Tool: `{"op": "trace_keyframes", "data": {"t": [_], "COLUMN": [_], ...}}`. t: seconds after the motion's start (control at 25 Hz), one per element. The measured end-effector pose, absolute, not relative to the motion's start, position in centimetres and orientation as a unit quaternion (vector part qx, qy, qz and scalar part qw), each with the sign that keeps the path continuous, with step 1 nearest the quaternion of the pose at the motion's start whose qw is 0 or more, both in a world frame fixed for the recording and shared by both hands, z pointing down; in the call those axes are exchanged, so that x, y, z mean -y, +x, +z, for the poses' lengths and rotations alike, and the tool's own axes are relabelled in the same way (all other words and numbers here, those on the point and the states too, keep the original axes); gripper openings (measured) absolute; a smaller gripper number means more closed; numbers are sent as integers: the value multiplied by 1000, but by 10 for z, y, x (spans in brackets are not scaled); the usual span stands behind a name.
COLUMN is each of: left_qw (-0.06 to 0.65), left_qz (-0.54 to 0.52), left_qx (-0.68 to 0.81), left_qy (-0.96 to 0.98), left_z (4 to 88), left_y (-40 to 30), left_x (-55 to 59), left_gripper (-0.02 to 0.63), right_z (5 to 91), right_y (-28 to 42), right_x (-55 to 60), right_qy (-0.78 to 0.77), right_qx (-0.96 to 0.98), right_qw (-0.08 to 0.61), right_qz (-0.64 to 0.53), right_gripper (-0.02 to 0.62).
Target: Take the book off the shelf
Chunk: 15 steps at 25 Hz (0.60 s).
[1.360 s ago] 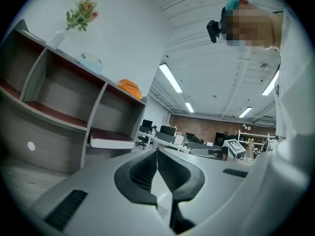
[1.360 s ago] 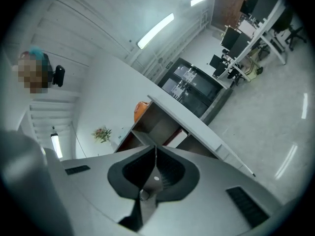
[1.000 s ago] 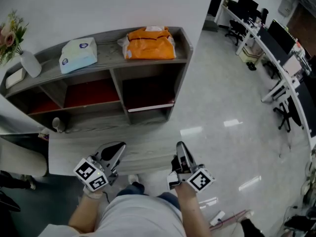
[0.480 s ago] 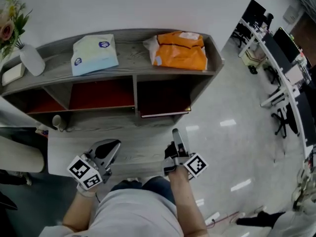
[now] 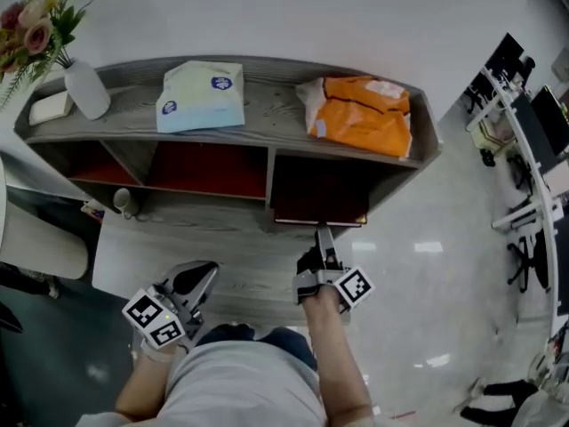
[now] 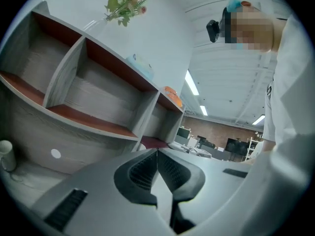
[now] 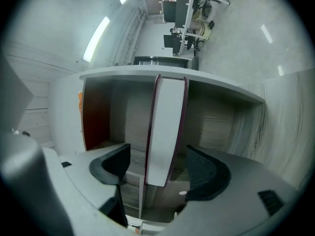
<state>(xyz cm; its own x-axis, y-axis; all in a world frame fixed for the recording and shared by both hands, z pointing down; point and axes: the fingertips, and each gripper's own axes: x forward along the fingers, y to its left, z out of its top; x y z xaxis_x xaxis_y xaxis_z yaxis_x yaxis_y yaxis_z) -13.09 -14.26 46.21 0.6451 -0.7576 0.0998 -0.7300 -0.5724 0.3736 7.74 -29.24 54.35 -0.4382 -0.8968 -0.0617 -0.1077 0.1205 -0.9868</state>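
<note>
1. The shelf is seen from above, with an orange bag lying on its top over the right-hand compartment.
2. The book lies flat on the floor of that compartment, its page edge turned outward at the front lip.
3. The right gripper is held level just before the book. Its jaws have just been opened wide, and the book's edge is lined up between them. Neither pad is pressed on it, so nothing is gripped.
4. The left gripper is positioned low and apart from the shelf, its jaws closed together on nothing.
5. If the jaws are closed too near the edge, only a cover might be pinched and the book could fall open or slip. An off-centre advance could push it deeper in.
</note>
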Motion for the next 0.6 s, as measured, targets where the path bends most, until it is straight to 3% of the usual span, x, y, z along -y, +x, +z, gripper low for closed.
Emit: {"op": "trace_keyframes", "data": {"t": [0.6], "left_qw": [208], "left_qz": [-43], "left_qx": [511], "left_qy": [833], "left_z": [469], "left_y": [-139], "left_x": [118], "left_gripper": [15], "right_z": [555], "right_y": [58], "right_x": [340], "right_qy": [-353], "right_qx": [-622], "right_qw": [357], "right_qz": [-601], "right_gripper": [334]}}
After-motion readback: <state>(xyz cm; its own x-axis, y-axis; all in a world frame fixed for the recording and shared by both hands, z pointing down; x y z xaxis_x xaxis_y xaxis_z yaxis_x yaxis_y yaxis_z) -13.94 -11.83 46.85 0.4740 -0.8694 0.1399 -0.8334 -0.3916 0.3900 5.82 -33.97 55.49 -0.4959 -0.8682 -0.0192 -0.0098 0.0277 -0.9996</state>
